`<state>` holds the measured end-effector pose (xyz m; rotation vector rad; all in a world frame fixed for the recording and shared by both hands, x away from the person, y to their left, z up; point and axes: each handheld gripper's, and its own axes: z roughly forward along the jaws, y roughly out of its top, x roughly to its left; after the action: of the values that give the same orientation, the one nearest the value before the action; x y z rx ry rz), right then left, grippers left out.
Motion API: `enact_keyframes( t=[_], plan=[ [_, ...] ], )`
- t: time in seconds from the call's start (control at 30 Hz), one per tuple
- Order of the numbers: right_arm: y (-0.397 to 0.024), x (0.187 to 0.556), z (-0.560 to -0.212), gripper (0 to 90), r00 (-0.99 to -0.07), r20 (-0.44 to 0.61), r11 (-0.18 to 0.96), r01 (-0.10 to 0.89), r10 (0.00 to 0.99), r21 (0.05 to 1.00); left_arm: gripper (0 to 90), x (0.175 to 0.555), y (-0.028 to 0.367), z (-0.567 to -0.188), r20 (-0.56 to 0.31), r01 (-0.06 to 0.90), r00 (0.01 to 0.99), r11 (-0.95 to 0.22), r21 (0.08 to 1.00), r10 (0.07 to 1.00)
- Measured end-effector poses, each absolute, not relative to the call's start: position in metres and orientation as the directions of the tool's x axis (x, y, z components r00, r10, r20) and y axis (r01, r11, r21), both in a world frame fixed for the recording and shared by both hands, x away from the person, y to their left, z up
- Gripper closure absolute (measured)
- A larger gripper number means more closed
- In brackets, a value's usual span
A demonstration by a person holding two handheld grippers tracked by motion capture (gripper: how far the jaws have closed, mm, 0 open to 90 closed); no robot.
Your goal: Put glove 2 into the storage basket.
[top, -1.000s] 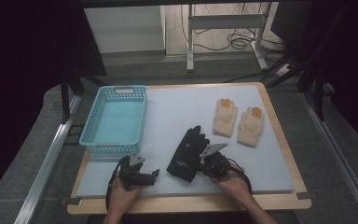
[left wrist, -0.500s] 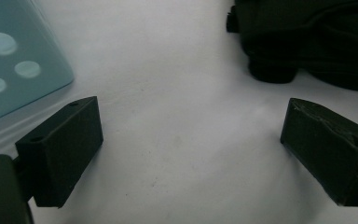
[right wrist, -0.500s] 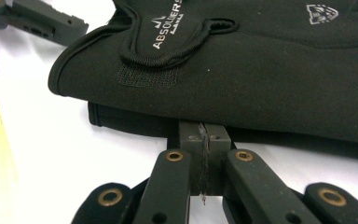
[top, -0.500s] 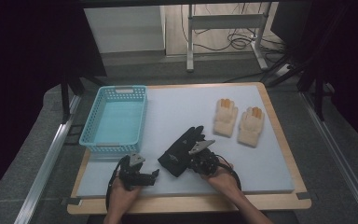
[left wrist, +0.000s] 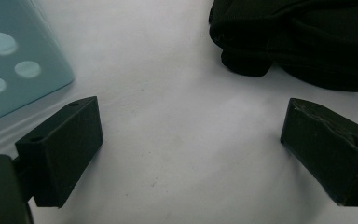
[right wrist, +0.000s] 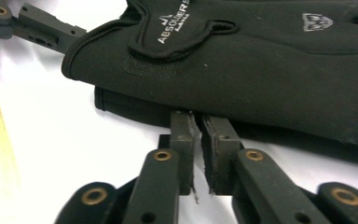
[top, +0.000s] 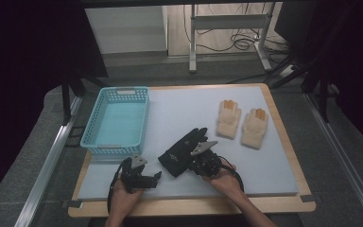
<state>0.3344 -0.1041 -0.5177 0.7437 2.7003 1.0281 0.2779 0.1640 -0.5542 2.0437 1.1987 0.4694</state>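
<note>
A pair of black gloves (top: 183, 151) lies stacked on the pale mat (top: 179, 109), and fills the top of the right gripper view (right wrist: 242, 60). My right gripper (top: 196, 161) sits at their near edge. Its jaws have just been opening: a thin gap shows between the pads (right wrist: 196, 119), whose tips touch the lower glove's edge without pinching it. My left gripper (top: 156, 176) rests on the mat left of the gloves, jaws wide open (left wrist: 191, 154) with bare mat between them. The black gloves (left wrist: 307, 42) lie just beyond its right jaw.
A turquoise basket (top: 125, 91) stands at the left of the mat, with a corner showing in the left gripper view (left wrist: 14, 70). Two beige gloves (top: 228, 118) (top: 254, 127) lie side by side at the right. The wooden table edge (top: 194, 205) runs along the front.
The right gripper has slid left, dragging and turning the black gloves toward the left gripper. The left hand has not moved.
</note>
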Motion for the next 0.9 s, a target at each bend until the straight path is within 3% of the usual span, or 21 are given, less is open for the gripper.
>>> enact_keyframes(
  t=[0.47,0.9],
  plan=[
    [-0.157,0.342,-0.509,48.5,-0.803,-0.027,0.614,0.432,0.595,0.66,5.6,0.278,0.164,-0.554,-0.045,0.606,0.503,-0.315,0.73,0.863],
    [-0.215,0.344,-0.507,28.1,-0.701,-0.103,0.57,0.474,0.706,0.671,5.6,0.279,0.164,-0.554,-0.049,0.609,0.502,-0.313,0.729,0.863]
  ],
)
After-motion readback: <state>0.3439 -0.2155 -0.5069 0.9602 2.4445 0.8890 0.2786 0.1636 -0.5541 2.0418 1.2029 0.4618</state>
